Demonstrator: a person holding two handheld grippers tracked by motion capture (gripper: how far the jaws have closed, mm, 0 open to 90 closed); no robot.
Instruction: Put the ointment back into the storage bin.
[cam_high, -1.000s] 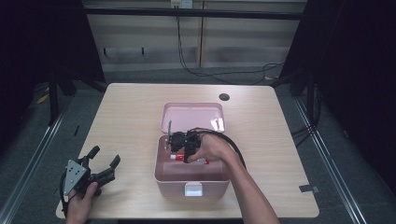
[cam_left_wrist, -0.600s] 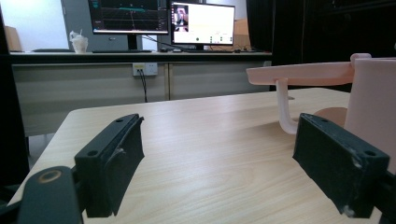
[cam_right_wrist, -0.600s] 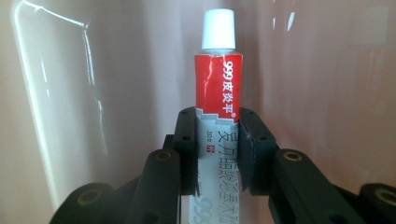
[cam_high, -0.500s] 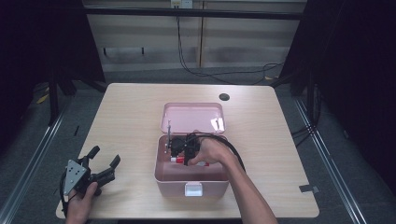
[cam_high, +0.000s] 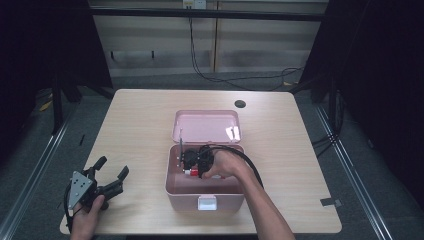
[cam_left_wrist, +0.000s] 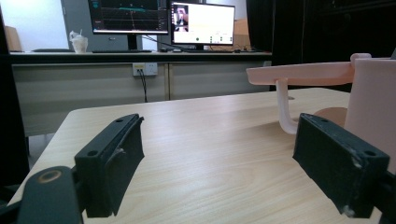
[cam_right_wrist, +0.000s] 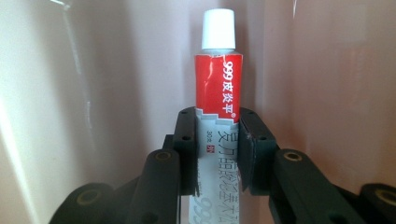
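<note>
While the left gripper (cam_high: 107, 179) rests at the near left corner of the wooden table (cam_high: 135, 130), the right gripper (cam_high: 192, 161) reaches down inside the pink box (cam_high: 204, 192) near the table's middle. Left jaws are spread wide, nothing between them; in the left gripper view they frame bare tabletop, with the box wall at the right edge. Left hand (cam_high: 87, 212) wraps the gripper body, grey plate on top. The right gripper's jaws are pinched on a tube (cam_right_wrist: 218, 79), clamping its lower silver-white part from both sides. Tube has a red band with white print "999" plus Chinese characters, and a white cap (cam_right_wrist: 218, 29) pointing away from the camera. Pink inner walls of the box sit close around it in the right gripper view. High view: a small red and white bit of the tube (cam_high: 189, 172) shows just by the jaws, in the left part of the box interior. Cannot tell whether the tube touches the box floor. Right hand (cam_high: 225, 164) is over the box opening, black cable looping off to the right. The box lid (cam_high: 206, 126) is open, tilted back on the far side, with a small white sticker (cam_high: 232, 133) on its inner face. The box front has a white latch (cam_high: 206, 202). A dark round hole (cam_high: 240, 104) sits in the table past the lid. 2 monitors (cam_left_wrist: 161, 21) stand on a desk beyond the table in the left gripper view.
</note>
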